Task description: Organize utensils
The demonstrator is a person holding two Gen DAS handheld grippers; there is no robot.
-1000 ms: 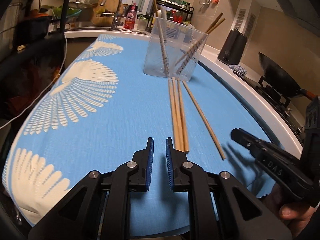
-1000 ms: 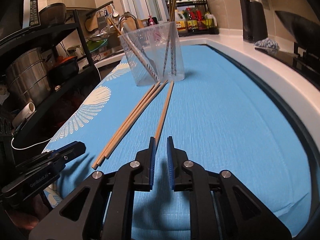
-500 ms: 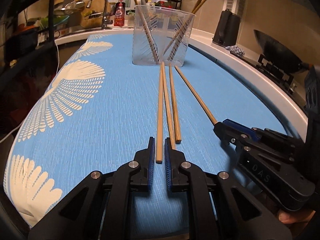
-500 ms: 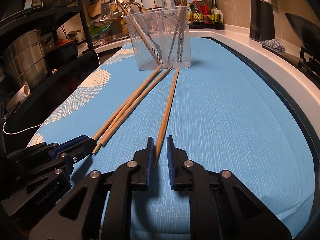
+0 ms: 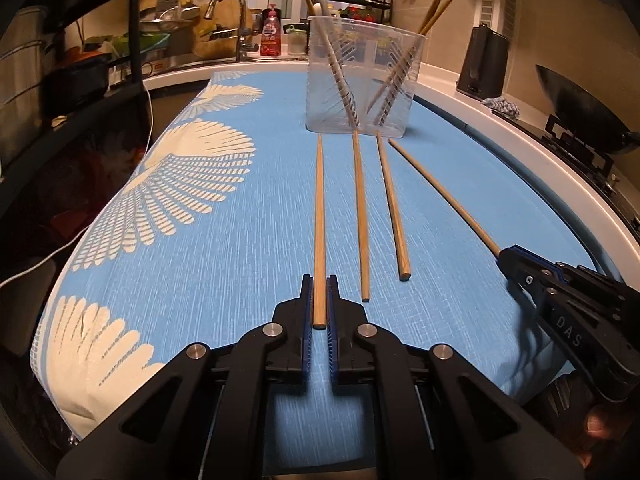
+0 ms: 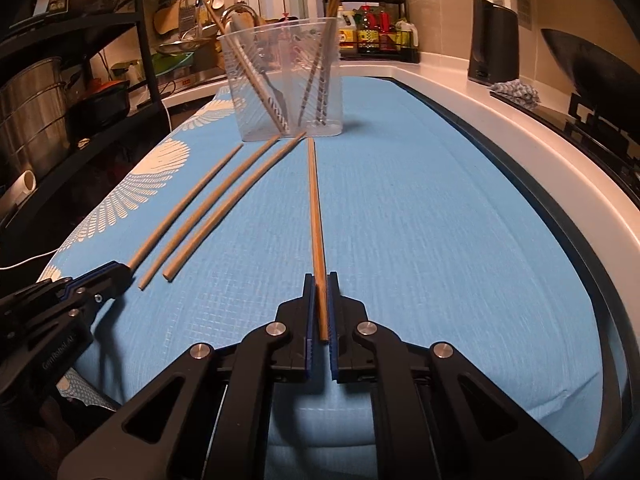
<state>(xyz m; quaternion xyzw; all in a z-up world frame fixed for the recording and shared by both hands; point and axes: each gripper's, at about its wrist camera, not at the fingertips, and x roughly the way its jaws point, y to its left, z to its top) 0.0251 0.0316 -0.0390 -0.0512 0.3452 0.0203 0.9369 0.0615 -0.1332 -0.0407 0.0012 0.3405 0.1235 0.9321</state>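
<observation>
Four wooden chopsticks lie lengthwise on the blue cloth [image 5: 440, 280] in front of a clear plastic container [image 5: 360, 80] that holds several more. My left gripper [image 5: 319, 284] is closing, its blue pads pressing on the near end of the leftmost chopstick [image 5: 319, 208]. My right gripper [image 6: 320, 282] is closing the same way on the near end of the rightmost chopstick [image 6: 314, 208]. Two loose chopsticks [image 5: 362, 216] [image 5: 394, 208] lie between the held ones. Each gripper shows in the other's view: the right gripper [image 5: 506, 254] and the left gripper [image 6: 120, 270].
A black shelf rack [image 6: 80, 92] with pots stands to the left of the cloth. A sink and tap [image 5: 232, 20] lie behind the container. On the right the white counter edge [image 5: 560, 168] carries a dark kettle [image 5: 484, 64], a rag [image 6: 516, 92] and a wok [image 5: 580, 112].
Both grippers slid forward over the chopstick ends and shut on them. The leftmost chopstick now lies apart from the two it was bunched with.
</observation>
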